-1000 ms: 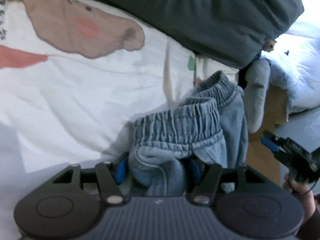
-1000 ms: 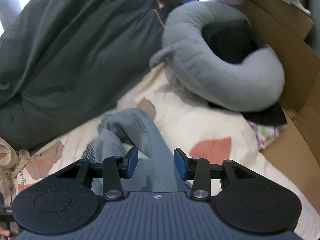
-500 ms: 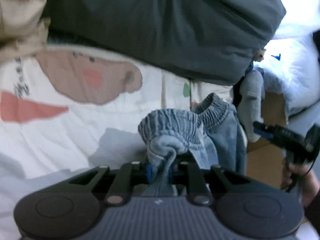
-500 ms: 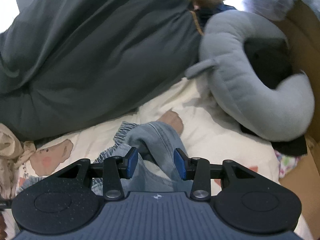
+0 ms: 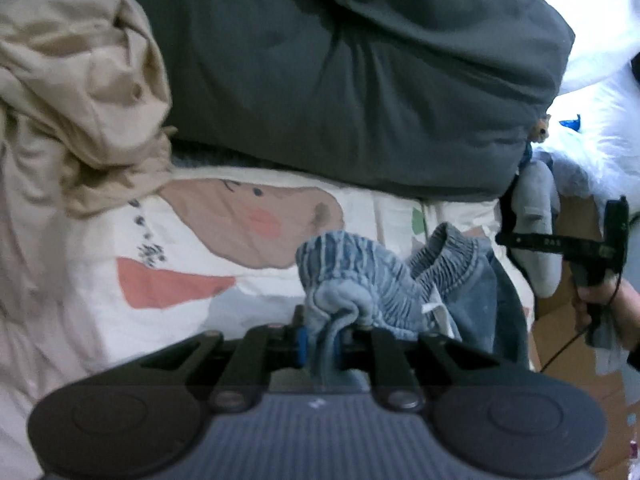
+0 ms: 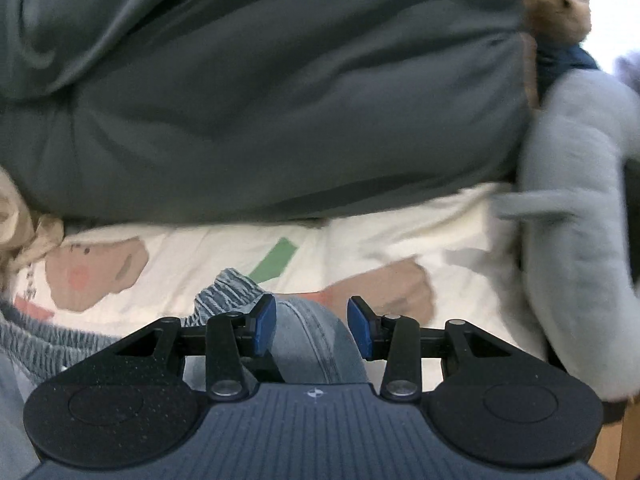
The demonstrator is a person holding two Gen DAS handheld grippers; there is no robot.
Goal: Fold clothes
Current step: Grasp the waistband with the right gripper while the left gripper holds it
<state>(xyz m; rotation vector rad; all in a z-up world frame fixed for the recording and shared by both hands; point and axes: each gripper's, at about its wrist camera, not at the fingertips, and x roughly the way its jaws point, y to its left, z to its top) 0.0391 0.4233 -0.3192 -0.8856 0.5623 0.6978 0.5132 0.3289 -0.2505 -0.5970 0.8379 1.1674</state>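
Denim is what we are working with — a pair of blue jeans (image 5: 400, 280) with an elastic waistband, lying bunched on the white printed bedsheet (image 5: 80, 280) just in front of both tools. Our left claw (image 5: 322, 340) is clamped on a pinch of the waistband, the cloth squeezed tight between its blue pads and rising out of them toward the grey duvet (image 5: 360, 80). Our right claw (image 6: 312, 326) is standing apart, its blue pads (image 6: 264, 322) straddling a hump of denim (image 6: 308, 344) without squeezing it; the cloth is running back under the tool, so we cannot tell how much of it lies beneath.

What the coming move is turning on, as we are judging it: the waistband is running sideways from the left claw toward the right one, with the gathered edge showing at the lower left of the right wrist view. The right claw is already nearest the free stretch — it sits over the cloth itself, and seen from the left wrist it is hanging off to the far right, beside the grey cushion (image 5: 536, 208). Closing there would let us pull the waistband taut between the two claws before any fold. A tan garment (image 5: 80, 80) is heaped to the left, well apart from the jeans.
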